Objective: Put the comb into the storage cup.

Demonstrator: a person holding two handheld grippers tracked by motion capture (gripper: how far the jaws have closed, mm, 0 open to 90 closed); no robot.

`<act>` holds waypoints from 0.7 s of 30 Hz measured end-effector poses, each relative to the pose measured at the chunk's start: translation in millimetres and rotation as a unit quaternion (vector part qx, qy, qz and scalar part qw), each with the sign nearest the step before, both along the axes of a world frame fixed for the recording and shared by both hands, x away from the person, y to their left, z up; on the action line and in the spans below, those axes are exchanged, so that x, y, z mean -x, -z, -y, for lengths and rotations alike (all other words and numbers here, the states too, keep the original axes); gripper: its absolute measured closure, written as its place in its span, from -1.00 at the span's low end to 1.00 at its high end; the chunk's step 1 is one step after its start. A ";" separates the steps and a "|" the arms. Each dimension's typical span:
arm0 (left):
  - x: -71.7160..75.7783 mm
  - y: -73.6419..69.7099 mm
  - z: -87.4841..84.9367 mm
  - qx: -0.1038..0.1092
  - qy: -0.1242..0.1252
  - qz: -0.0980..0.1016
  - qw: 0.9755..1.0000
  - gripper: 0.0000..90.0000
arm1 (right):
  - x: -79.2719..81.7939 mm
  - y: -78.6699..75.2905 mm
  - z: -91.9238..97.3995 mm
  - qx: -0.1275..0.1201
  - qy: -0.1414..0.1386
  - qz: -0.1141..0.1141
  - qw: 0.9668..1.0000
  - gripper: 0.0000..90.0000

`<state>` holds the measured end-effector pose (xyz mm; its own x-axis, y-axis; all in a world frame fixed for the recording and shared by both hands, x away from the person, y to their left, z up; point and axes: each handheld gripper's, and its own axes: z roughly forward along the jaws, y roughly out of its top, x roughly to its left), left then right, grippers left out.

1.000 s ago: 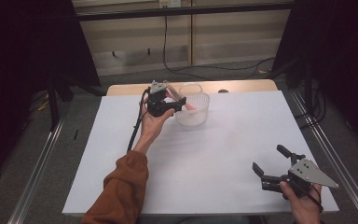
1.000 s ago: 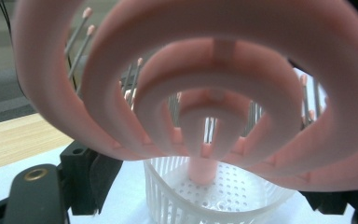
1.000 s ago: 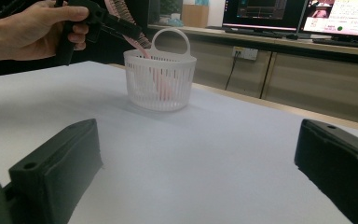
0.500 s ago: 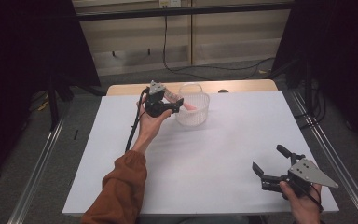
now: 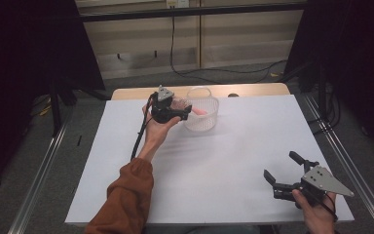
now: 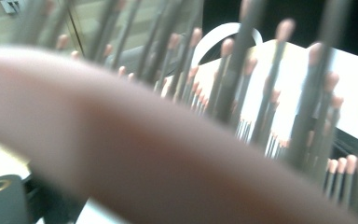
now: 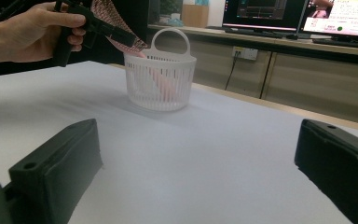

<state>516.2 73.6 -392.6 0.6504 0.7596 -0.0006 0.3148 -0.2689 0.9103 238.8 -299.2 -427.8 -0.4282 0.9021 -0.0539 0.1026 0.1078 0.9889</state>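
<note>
A white slatted basket (image 5: 205, 122) with a hoop handle stands at the far middle of the table. A pink hairbrush (image 5: 199, 111) leans into it, handle down inside (image 7: 161, 81), bristled head above the rim. My left gripper (image 5: 187, 111) is at the basket's left rim, around the brush's head. Its jaws have just been opening with the brush between them. Close up in the left gripper view, the brush's pink body (image 6: 144, 154) and pink-tipped bristles (image 6: 242, 93) blur. My right gripper (image 5: 280, 165) rests low at the near right, open and holding nothing (image 7: 200, 154).
A white sheet (image 5: 214, 165) covers the table, with a wooden edge (image 5: 253, 90) behind the basket. A black cable (image 5: 139, 139) trails from the left gripper along the forearm. Metal rails (image 5: 343, 161) run along both sides.
</note>
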 end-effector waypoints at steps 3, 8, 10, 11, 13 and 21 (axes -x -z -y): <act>0.7 0.5 -1.8 0.000 0.002 0.002 1.000 -0.92 | -0.1 0.0 0.0 0.000 0.000 0.000 1.000 -1.00; 1.3 -0.5 -3.8 0.005 0.002 0.004 1.000 -0.93 | 0.0 -0.1 -0.3 0.000 0.001 0.000 1.000 -1.00; 2.0 -0.9 -4.1 0.006 0.002 0.007 1.000 -0.93 | -0.1 0.0 -0.2 0.001 0.001 0.000 1.000 -1.00; 2.3 -0.9 -4.4 0.005 0.004 0.008 1.000 -0.93 | -0.1 0.0 -0.2 0.001 0.001 0.000 1.000 -1.00; 2.6 -0.9 -4.7 0.004 0.000 0.010 1.000 -0.93 | 0.0 -0.1 -0.3 0.000 0.001 0.000 1.000 -1.00; 5.1 -1.1 -8.4 0.006 -0.002 0.024 1.000 -0.95 | 0.2 -0.1 -0.1 0.000 0.001 0.000 1.000 -1.00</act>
<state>511.1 81.9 -391.5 0.6475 0.7618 0.0215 0.2706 -0.2562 0.9280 238.6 -299.1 -427.6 -0.4262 0.9030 -0.0547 0.1031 0.1085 0.9887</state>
